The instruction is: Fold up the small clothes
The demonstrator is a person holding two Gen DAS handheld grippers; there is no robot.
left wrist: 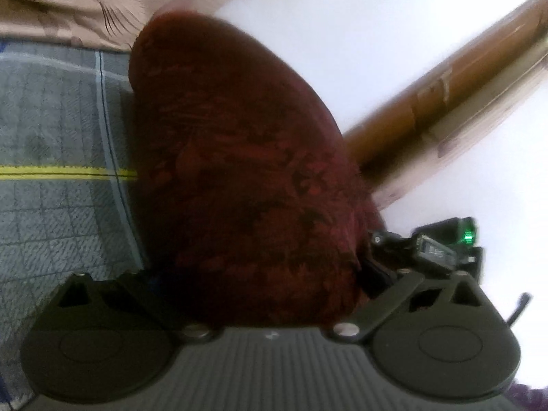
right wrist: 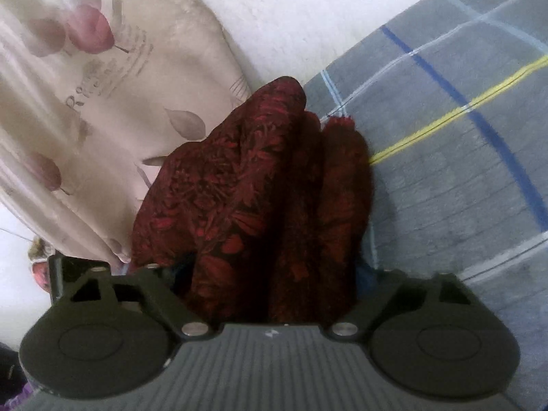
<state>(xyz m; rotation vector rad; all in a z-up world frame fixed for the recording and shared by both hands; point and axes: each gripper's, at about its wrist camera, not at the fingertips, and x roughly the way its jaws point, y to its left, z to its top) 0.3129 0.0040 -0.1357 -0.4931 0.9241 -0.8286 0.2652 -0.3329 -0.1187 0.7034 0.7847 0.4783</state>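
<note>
**Checked bedcover, white wall, wooden rail**

A grey checked bedcover (right wrist: 462, 171), crossed by blue, pale and yellow lines, spreads over the bed. Beside it lies a cream cloth printed with cherries and leaves (right wrist: 85, 102). Beyond the bedcover stands a bright white wall (left wrist: 342, 17), where a brown wooden rail (left wrist: 445, 96) runs slantwise.

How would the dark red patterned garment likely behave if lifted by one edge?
Probably floppy: the dark red patterned garment bunches in soft folds. Likely light, being thin cloth. Its textured weave suggests it won't slide easily over the grey checked blanket.
</note>
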